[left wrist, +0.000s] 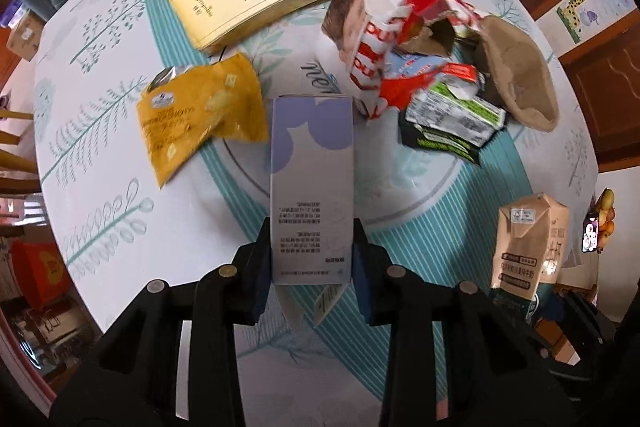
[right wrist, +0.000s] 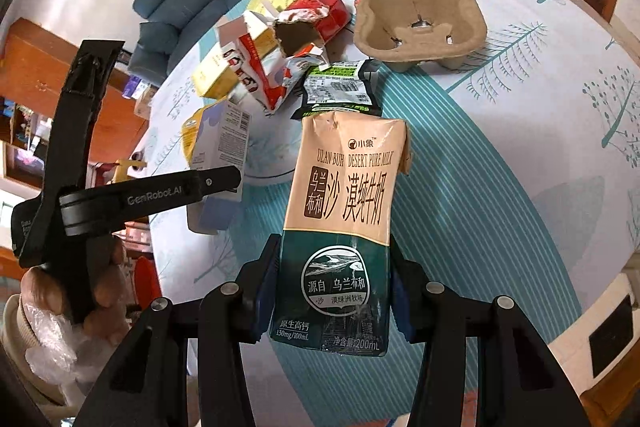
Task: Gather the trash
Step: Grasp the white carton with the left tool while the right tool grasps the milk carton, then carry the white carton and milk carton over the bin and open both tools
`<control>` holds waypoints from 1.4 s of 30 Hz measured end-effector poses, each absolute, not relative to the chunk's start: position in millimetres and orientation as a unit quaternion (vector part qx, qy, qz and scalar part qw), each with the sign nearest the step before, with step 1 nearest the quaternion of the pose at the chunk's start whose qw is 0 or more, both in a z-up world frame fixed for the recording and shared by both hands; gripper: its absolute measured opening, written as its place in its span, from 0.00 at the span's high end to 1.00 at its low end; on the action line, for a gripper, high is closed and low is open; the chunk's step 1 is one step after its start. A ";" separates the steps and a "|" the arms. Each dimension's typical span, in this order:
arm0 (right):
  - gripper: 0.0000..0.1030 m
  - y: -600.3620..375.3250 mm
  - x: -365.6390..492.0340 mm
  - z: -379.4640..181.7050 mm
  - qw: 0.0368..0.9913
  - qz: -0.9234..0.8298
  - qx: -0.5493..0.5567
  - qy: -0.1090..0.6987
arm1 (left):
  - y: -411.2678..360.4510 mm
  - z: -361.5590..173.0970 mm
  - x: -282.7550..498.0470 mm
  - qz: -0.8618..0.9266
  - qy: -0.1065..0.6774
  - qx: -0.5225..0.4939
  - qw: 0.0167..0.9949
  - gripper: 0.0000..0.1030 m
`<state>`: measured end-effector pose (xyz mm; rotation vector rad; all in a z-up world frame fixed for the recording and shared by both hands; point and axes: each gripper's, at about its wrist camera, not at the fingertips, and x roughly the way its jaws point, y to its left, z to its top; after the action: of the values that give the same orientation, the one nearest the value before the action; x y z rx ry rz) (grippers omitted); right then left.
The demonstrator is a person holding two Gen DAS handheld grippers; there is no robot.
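Left wrist view: left tongs [left wrist: 312, 259] clamp a pale box [left wrist: 312, 187], long axis toward 12 o'clock; right tongs [right wrist: 334, 291] grip a milk carton [right wrist: 344, 227] over the desk [right wrist: 500, 147].

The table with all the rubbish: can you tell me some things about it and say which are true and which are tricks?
1. The right tongs hold a milk carton. True.
2. The left tongs are empty. False: a pale purple box sits between them, pads against its sides.
3. The brown paper cup tray has a cup in it. False: it holds nothing.
4. A yellow snack bag lies on the tablecloth. True.
5. The torn red and white box is folded flat. False: it is ripped open and crumpled.
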<state>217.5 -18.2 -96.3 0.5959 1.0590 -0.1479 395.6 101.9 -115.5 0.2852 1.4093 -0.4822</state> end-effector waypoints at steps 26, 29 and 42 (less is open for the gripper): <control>0.54 -134.3 45.9 -44.0 0.840 0.127 0.216 0.481 | 47.7 -37.9 180.4 -0.125 0.621 0.051 0.772 0.70; 0.54 -156.0 22.9 -46.3 0.838 0.134 0.213 0.485 | 29.6 -43.5 144.1 -0.112 0.626 0.042 0.770 0.70; 0.54 -195.9 -38.2 -93.1 0.814 0.129 0.234 0.515 | -19.3 -63.1 55.9 -0.089 0.651 0.060 0.751 0.70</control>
<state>-38.2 -195.9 -93.1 0.4984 1.0993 0.2753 55.9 -19.3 -63.1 0.1314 1.4230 -0.1945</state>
